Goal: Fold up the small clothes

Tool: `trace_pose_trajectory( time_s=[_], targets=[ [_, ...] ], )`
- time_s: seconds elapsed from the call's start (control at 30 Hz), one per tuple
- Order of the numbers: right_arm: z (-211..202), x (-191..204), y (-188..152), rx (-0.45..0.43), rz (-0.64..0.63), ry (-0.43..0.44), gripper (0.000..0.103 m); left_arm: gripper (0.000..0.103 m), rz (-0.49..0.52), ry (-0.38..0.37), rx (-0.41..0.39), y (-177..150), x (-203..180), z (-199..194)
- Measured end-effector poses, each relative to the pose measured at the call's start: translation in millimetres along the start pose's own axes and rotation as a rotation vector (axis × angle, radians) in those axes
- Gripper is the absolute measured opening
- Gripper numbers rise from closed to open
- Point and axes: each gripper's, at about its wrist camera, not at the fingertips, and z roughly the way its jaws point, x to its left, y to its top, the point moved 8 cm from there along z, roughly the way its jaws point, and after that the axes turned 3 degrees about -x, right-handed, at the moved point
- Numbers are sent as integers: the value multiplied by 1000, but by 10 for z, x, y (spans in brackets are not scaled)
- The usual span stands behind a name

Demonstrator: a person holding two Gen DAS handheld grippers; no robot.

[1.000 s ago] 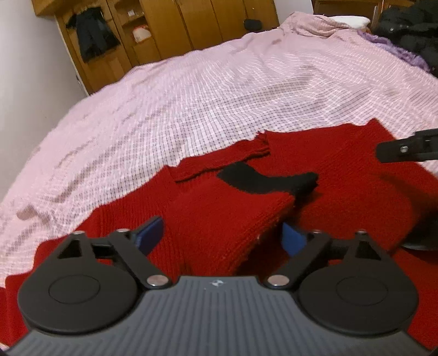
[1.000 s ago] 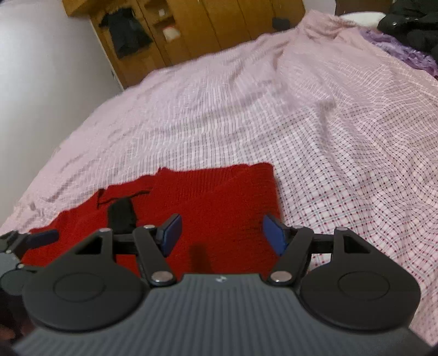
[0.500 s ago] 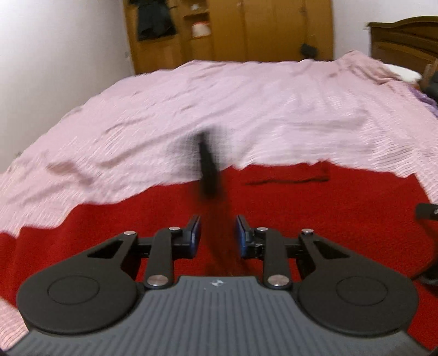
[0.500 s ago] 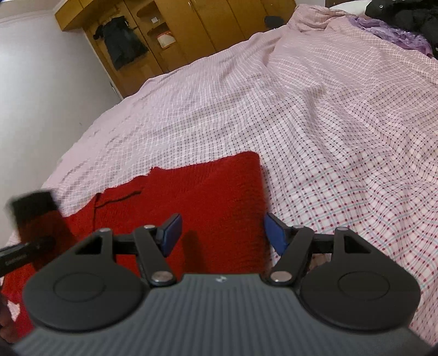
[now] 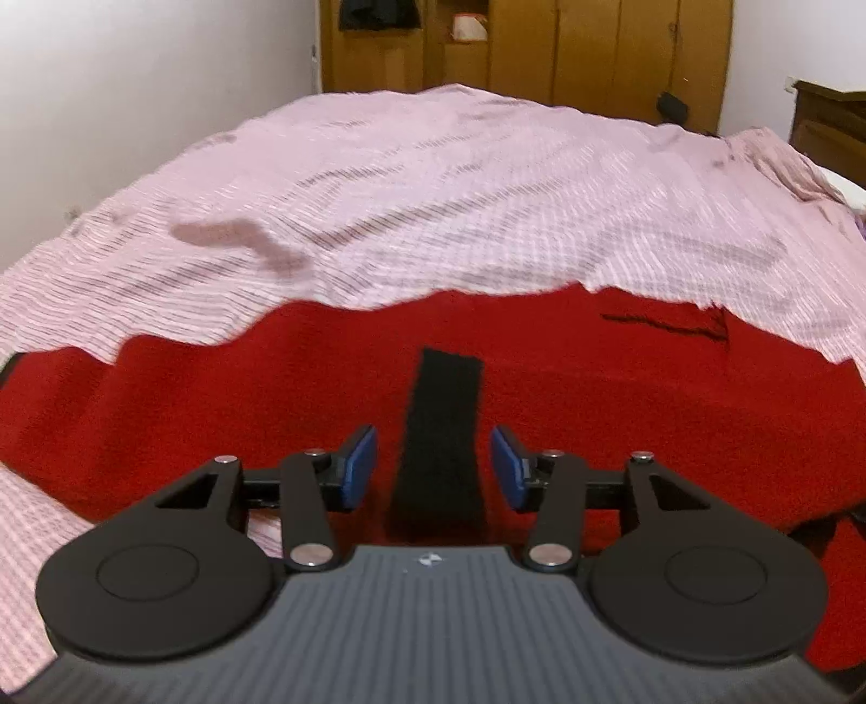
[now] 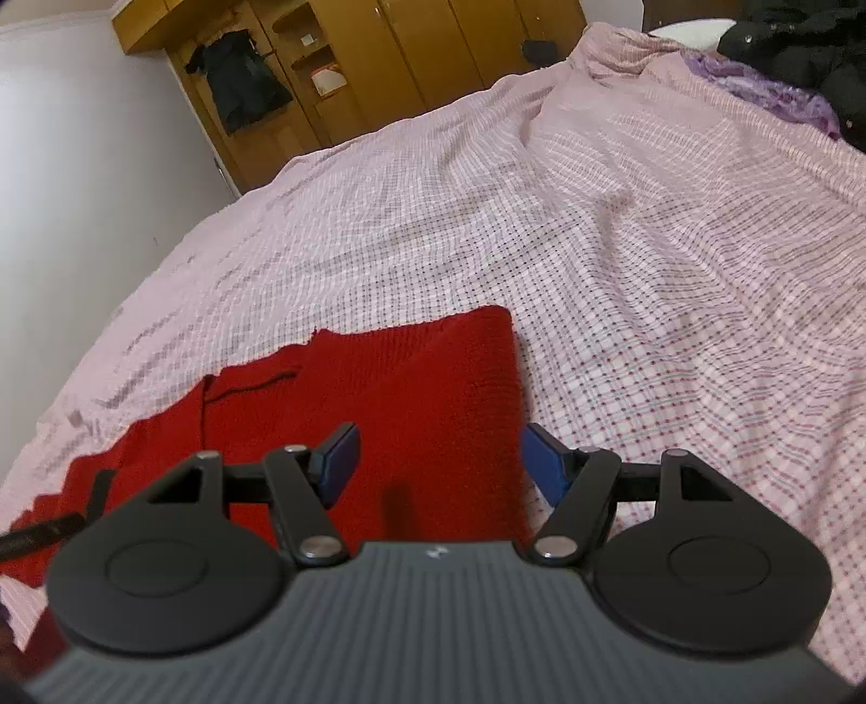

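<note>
You're mid-fold: L gripper [image 5: 433, 476] fingers apart, straddling black cuff [image 5: 441, 433] on red sweater [image 5: 649, 411]; R gripper [image 6: 438, 465] fingers apart, hovering. Next: pinch hem at 12 o'clock.

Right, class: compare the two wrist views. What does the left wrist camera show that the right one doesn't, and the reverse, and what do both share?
Only the left wrist view shows the black strip lying on the red sweater, between the open fingers of the left gripper.

Only the right wrist view shows the sweater's right edge, the dark clothes and purple cloth at the far corner, and the open right gripper.

Both show the red sweater, the pink checked bedsheet and the wooden wardrobe.
</note>
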Motion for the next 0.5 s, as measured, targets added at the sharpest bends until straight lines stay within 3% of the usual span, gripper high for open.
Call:
trace_pose_trajectory(
  time_s=[0.17, 0.5],
  targets=[
    [-64, -20, -30, 19, -3, -13, 69, 59, -59, -32, 15, 106, 128, -5],
    [-66, -226, 12, 35, 38, -63, 69, 60, -5, -37, 78, 102, 34, 469]
  ],
)
